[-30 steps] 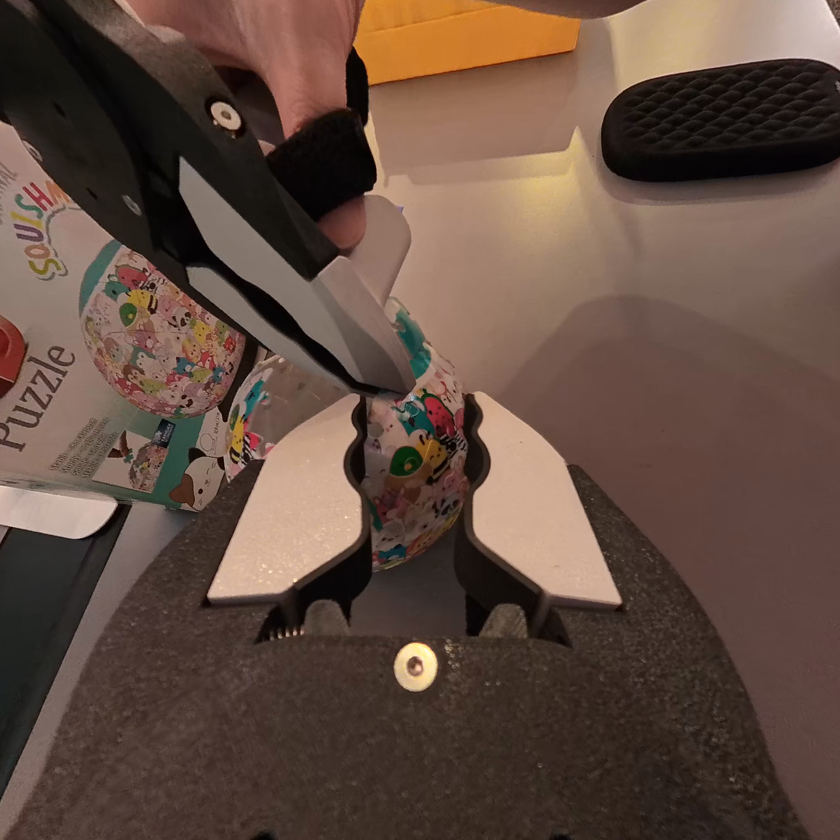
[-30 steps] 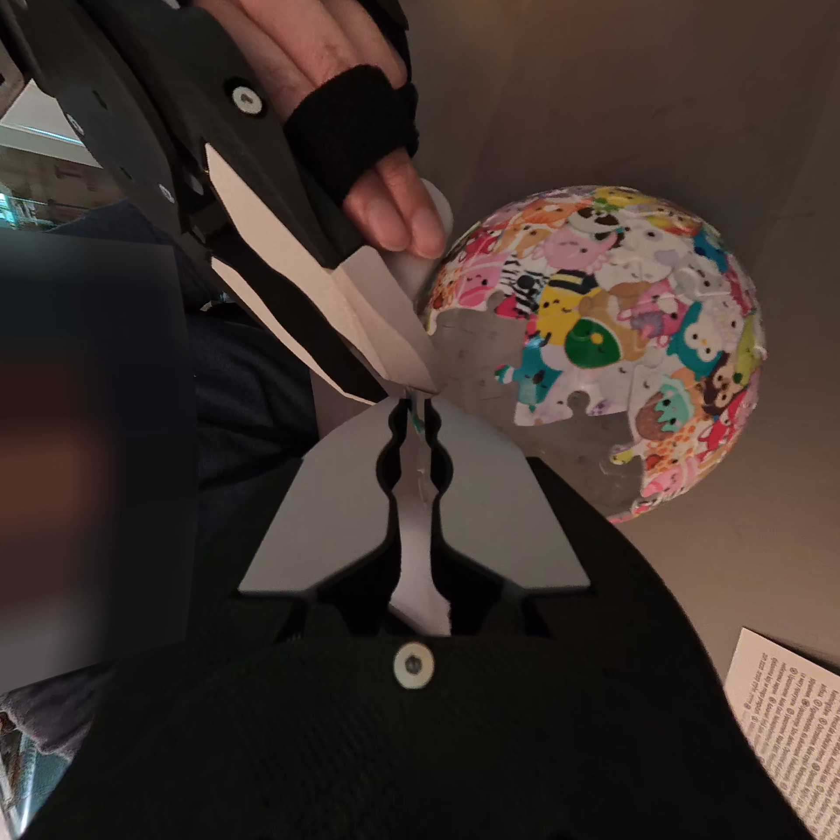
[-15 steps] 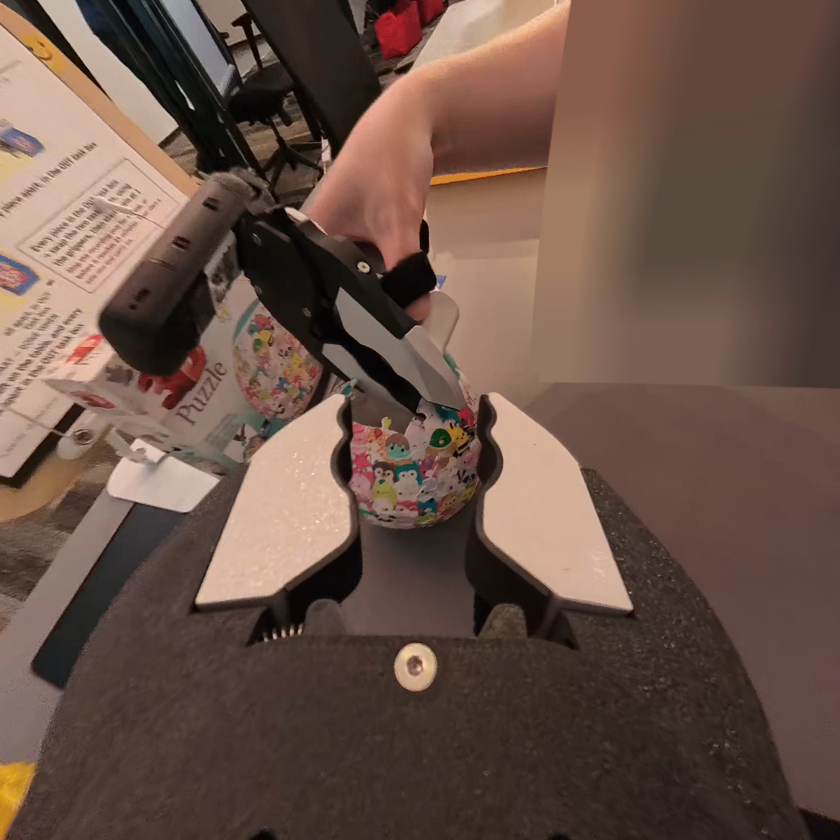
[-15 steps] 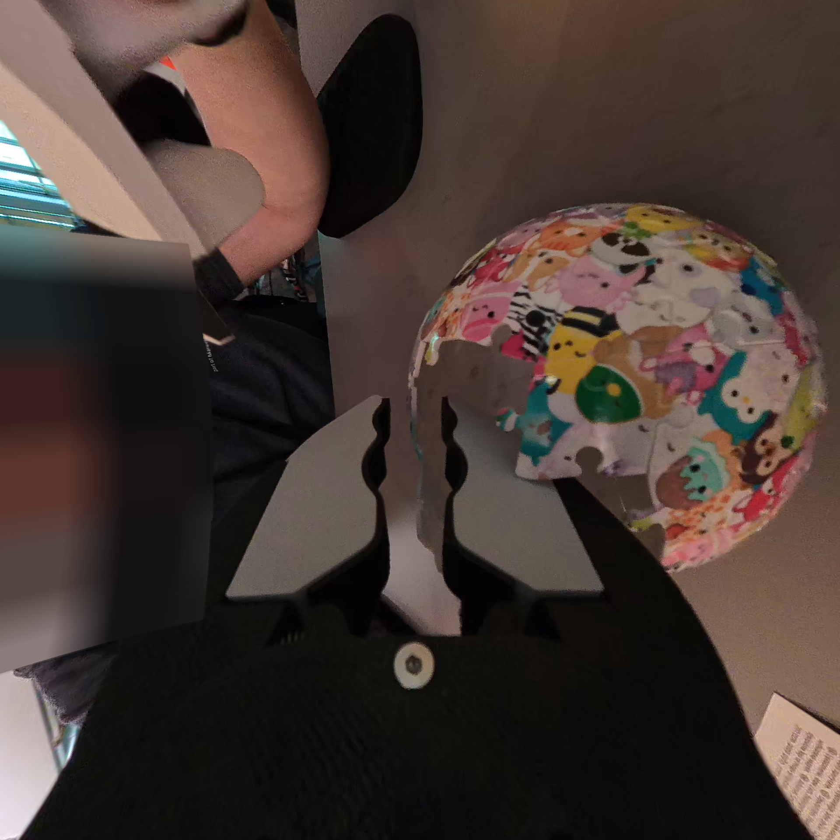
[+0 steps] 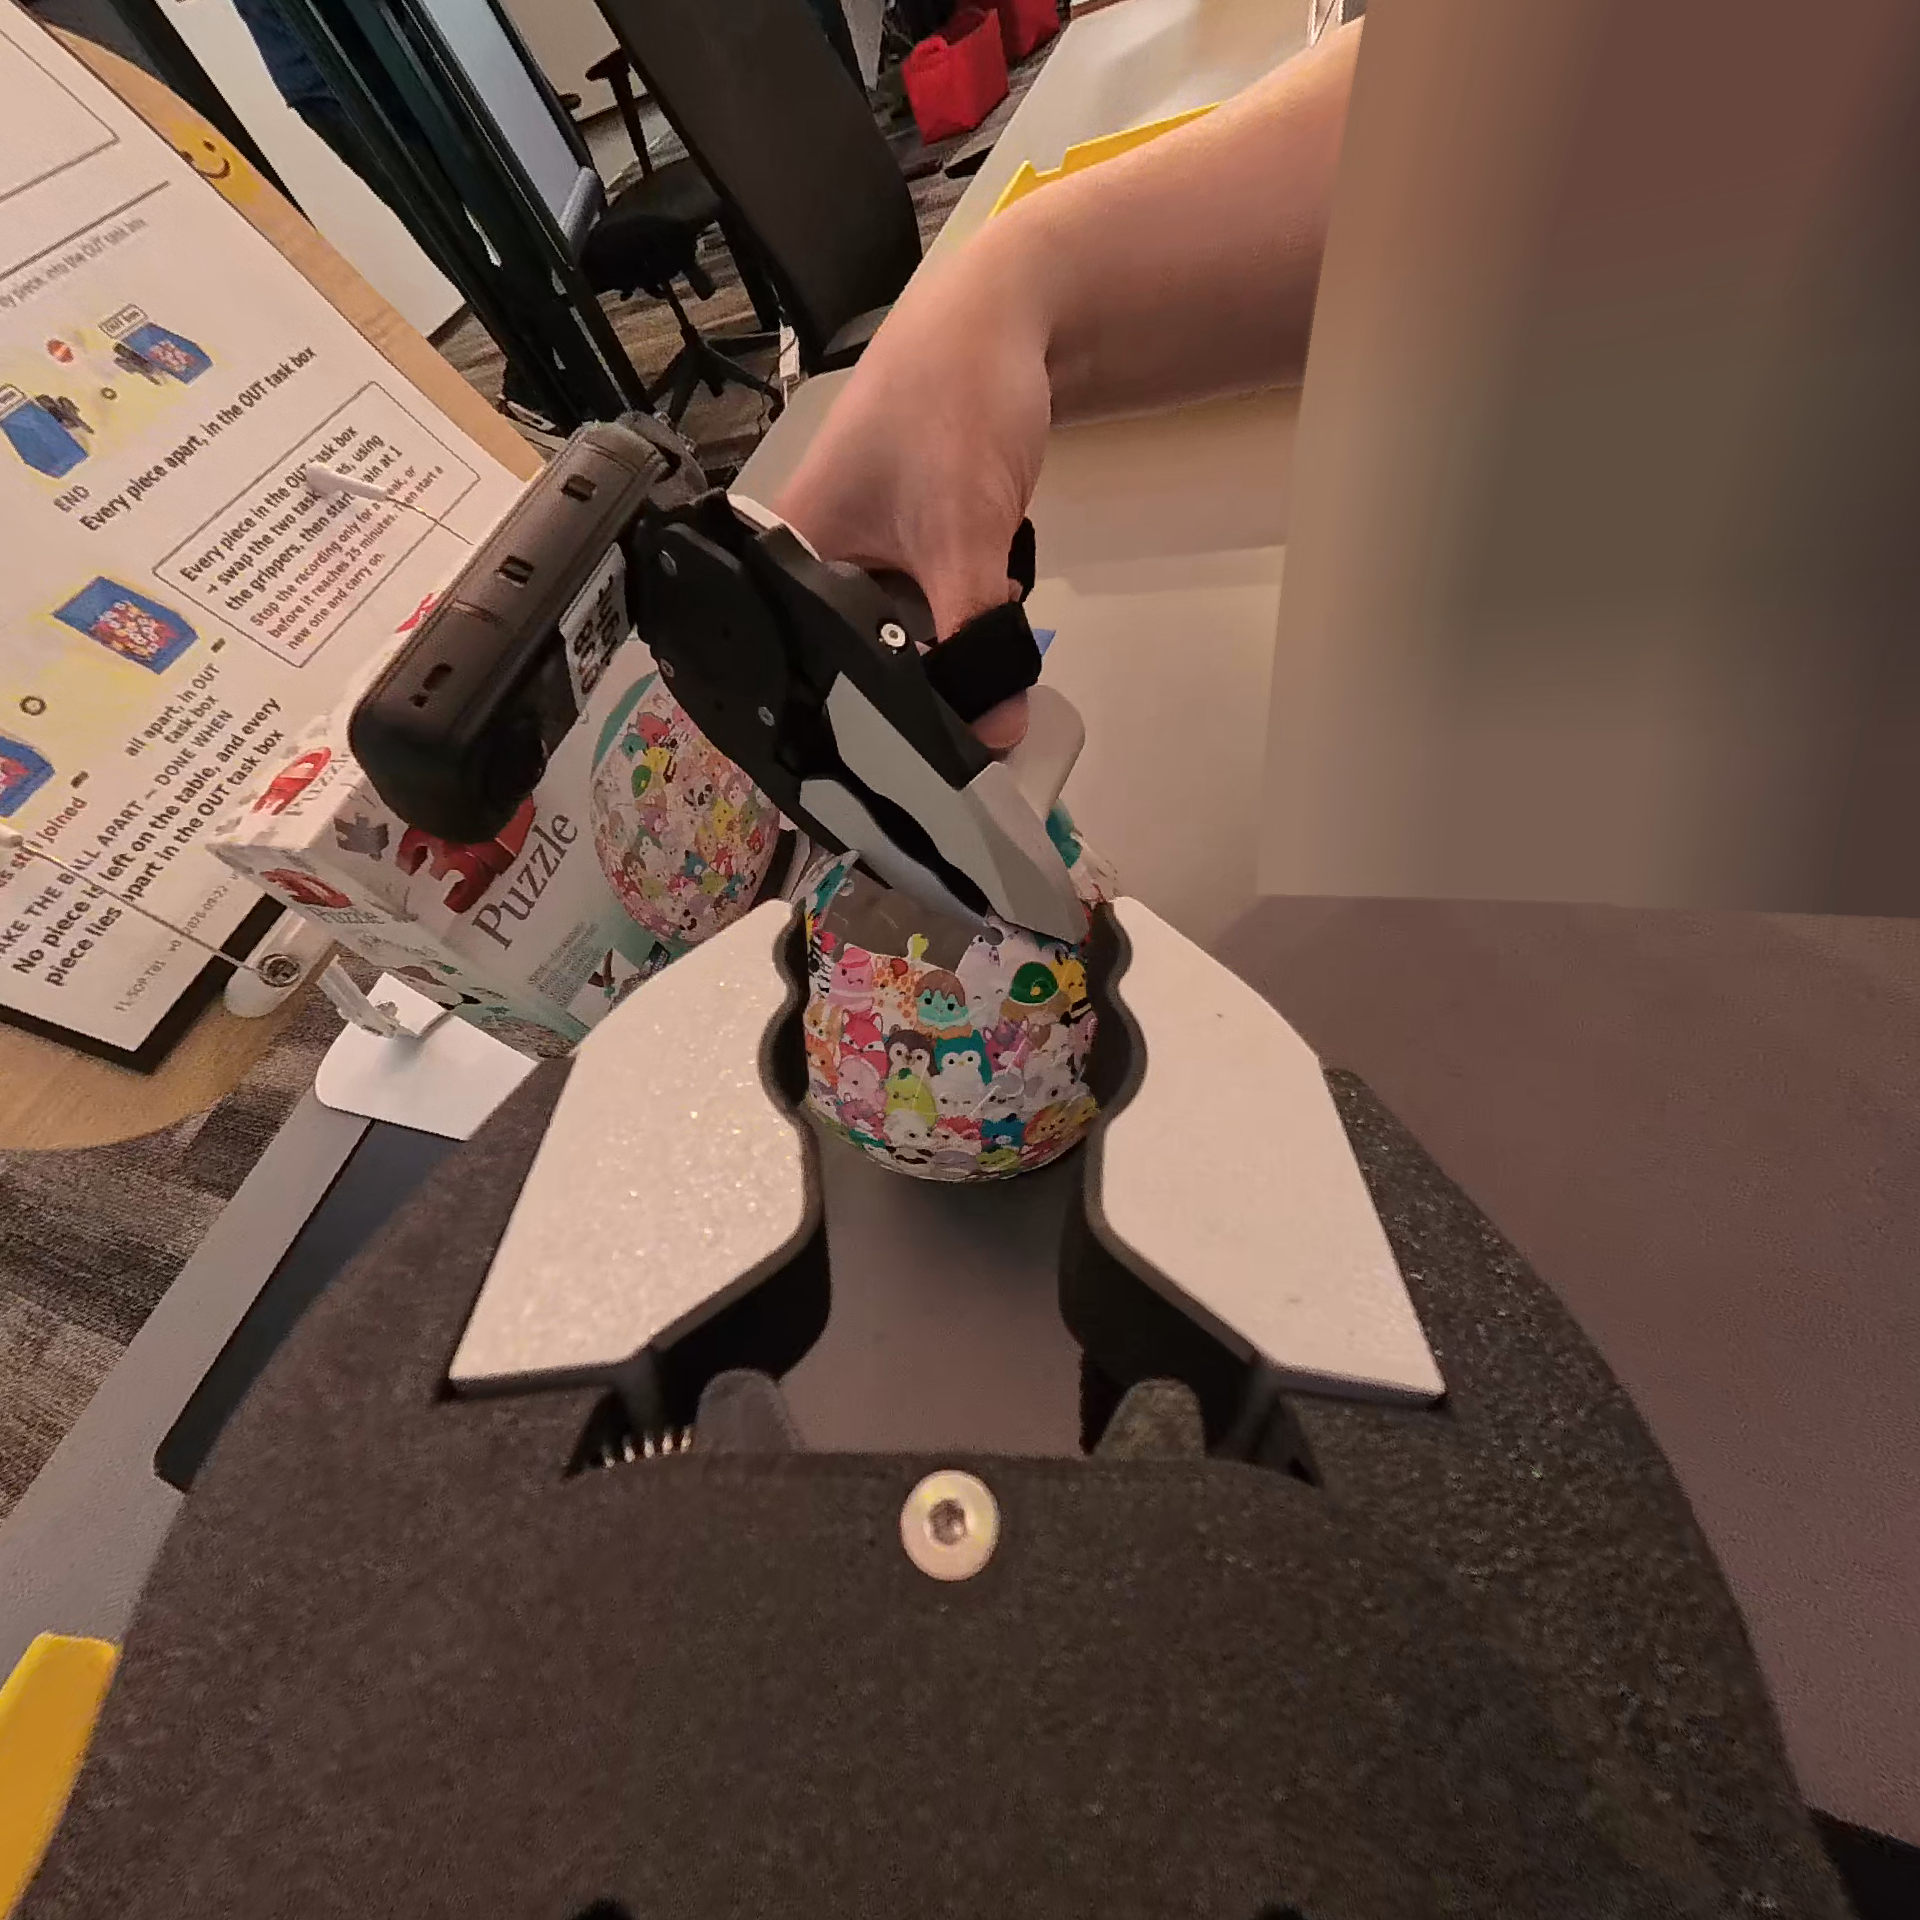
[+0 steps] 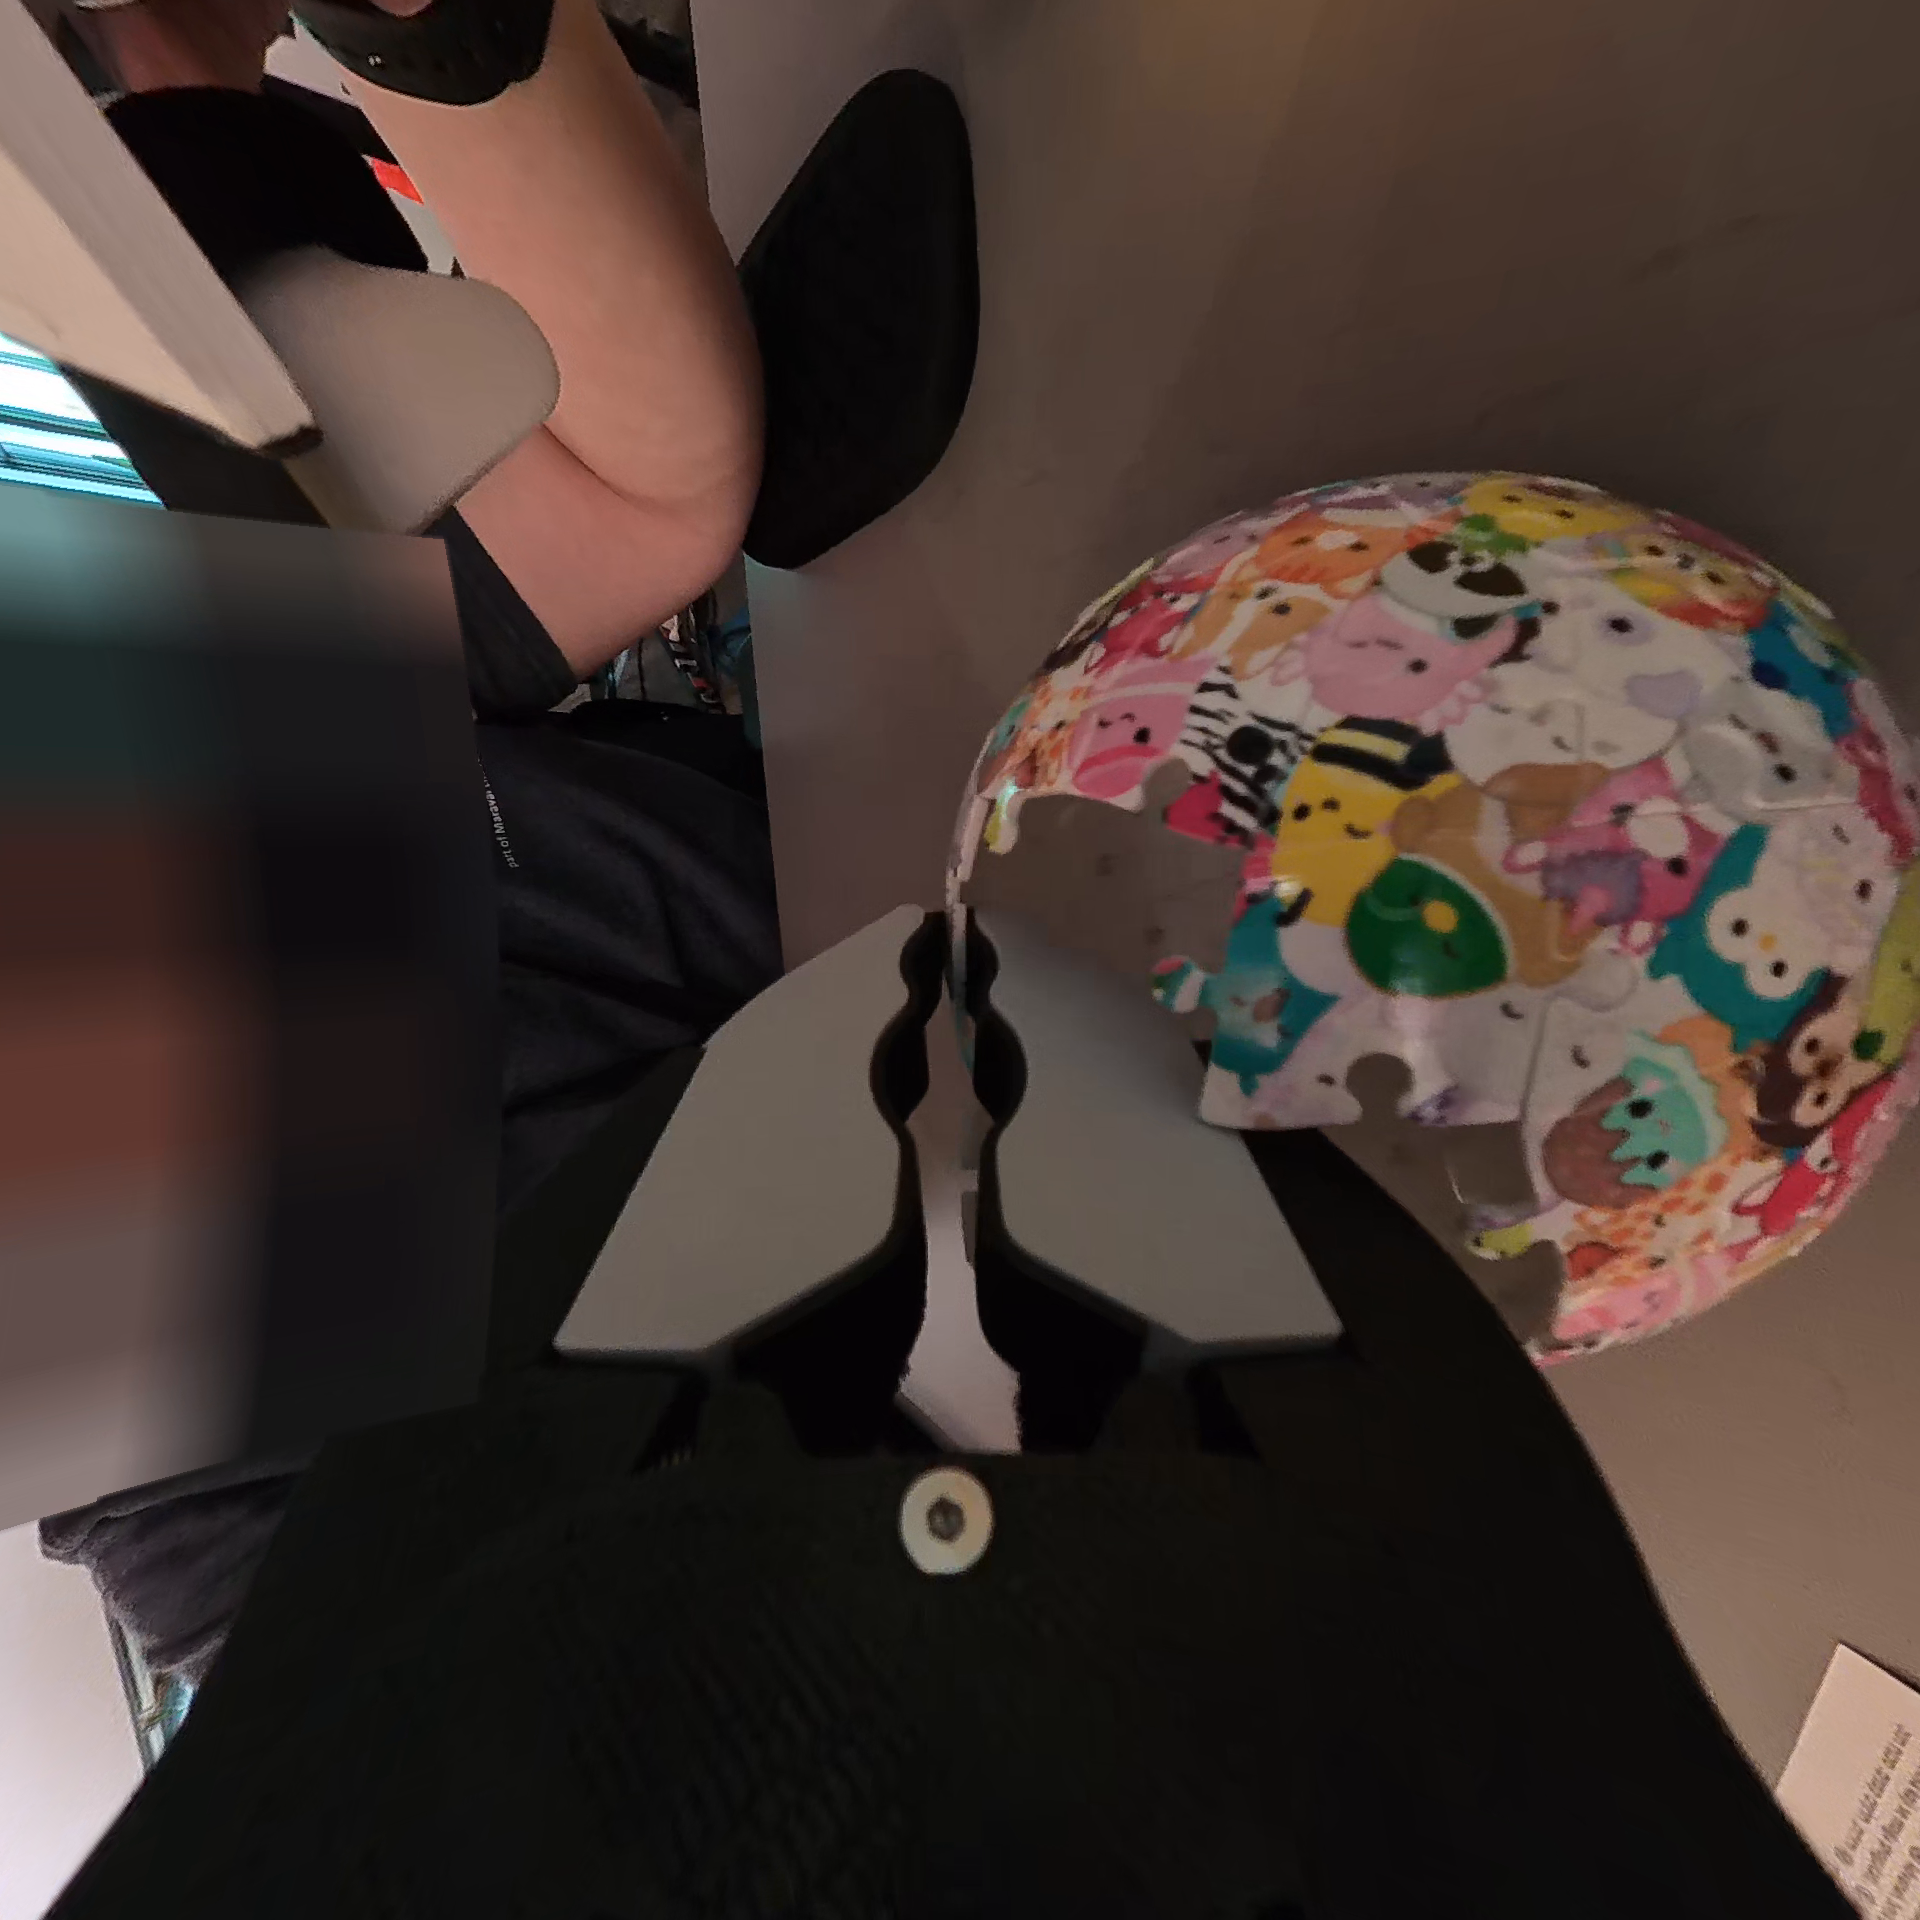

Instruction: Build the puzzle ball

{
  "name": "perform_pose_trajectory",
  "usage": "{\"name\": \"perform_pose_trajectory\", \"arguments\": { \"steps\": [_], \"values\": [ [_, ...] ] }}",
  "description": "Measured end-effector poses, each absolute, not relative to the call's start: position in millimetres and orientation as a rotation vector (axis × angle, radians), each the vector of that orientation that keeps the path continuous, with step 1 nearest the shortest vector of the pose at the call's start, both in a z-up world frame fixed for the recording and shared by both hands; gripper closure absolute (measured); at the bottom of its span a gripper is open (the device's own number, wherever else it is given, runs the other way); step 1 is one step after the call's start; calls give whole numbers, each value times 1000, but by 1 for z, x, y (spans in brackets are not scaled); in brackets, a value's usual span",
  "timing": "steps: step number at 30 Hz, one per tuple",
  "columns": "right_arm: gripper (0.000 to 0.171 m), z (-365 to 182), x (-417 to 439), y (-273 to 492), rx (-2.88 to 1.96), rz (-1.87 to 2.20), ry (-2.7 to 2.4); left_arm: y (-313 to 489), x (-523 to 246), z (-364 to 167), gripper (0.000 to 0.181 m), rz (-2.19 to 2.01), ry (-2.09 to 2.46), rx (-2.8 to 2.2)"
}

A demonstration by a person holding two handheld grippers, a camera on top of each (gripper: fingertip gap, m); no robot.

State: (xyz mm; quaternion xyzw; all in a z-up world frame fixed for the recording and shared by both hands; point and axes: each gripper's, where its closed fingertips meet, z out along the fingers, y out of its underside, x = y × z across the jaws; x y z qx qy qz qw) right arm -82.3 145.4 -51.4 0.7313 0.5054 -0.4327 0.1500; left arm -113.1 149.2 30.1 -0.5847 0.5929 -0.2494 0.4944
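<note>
Half-built puzzle ball [image 5: 951, 1049] sits on the table [image 5: 1558, 1143], a light, hollow shell of thin pieces.

The right tool [image 6: 951, 925] pinches its open rim, jaws nearly together; the left tool [image 5: 951, 1023] stands apart, framing it. The shell likely flexes and pops apart, so gentle rim grips suit it.

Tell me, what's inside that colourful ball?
Through the gap in the puzzle ball only the plain grey inner sides of its pieces show; it looks hollow. The right gripper, jaws shut on its rim, and the shell hide the rest of the inside.

Puzzle ball [image 6: 1538, 894] cut off at right edge
</note>
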Motion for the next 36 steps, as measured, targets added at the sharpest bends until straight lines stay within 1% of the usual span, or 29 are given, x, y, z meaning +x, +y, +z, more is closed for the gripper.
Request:
{"name": "perform_pose_trajectory", "arguments": {
  "steps": [7,9,12,14,21,28,36],
  "values": [
    [167,-52,-81,144,2080,-1233,1428,149,-113,29,130,-593,1443,-1423],
    [158,-51,-80,142,2060,-1220,1438,149,-113,29,130,-593,1443,-1425],
    [151,-57,-76,140,2067,-1126,1542,150,-113,29,130,-594,1442,-1424],
    [149,-59,-75,137,2069,-1079,1577,150,-113,29,130,-591,1442,-1426],
    [155,-64,-77,142,2149,-1014,1569,151,-113,28,130,-582,1441,-1431],
    [155,-67,-76,141,2190,-927,1621,151,-112,28,130,-585,1444,-1431],
    [156,-67,-75,141,2202,-918,1622,150,-112,29,131,-594,1441,-1425]
  ]
}}
